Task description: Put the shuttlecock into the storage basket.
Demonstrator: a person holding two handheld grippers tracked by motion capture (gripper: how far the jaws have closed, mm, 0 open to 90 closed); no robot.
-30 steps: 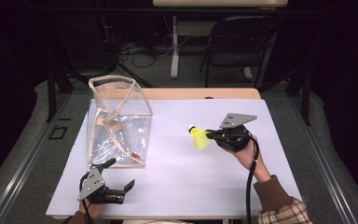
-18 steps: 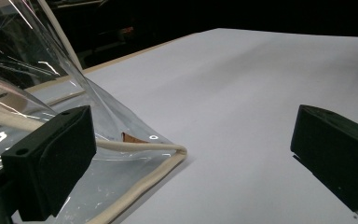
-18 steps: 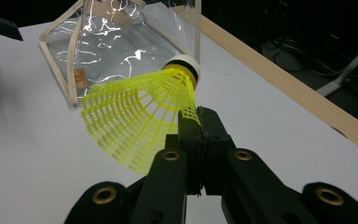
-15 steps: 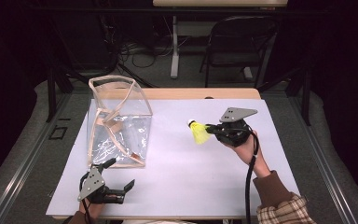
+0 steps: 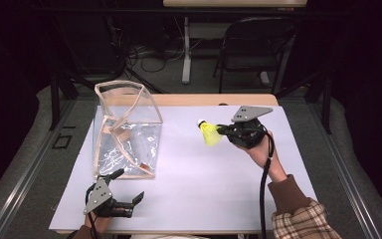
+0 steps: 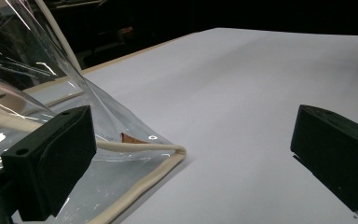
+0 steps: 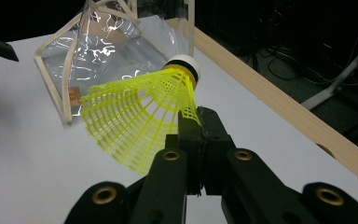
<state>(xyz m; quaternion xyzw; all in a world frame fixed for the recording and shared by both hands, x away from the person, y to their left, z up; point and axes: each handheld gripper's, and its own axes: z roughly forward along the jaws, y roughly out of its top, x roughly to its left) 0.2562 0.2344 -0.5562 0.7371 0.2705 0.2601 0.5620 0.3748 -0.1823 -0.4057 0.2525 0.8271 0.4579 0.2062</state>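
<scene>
A yellow shuttlecock with a white cork tip hangs above the white table, pinched by its skirt in my right gripper, which is shut on it. The cork points up and away toward the far edge. A clear plastic bag with cream piping stands upright at the table's left; its bottom corner lies just ahead of my left gripper. That gripper rests open near the front edge, jaws wide apart with nothing between them.
The white sheet covers the table, with a wooden strip along its far edge. A dark chair and cables stand beyond the table. A small brown tag sits inside the bag's corner.
My right gripper has lifted the shuttlecock a little and carried it slightly away from me. The left gripper and the bag stay where they were.
</scene>
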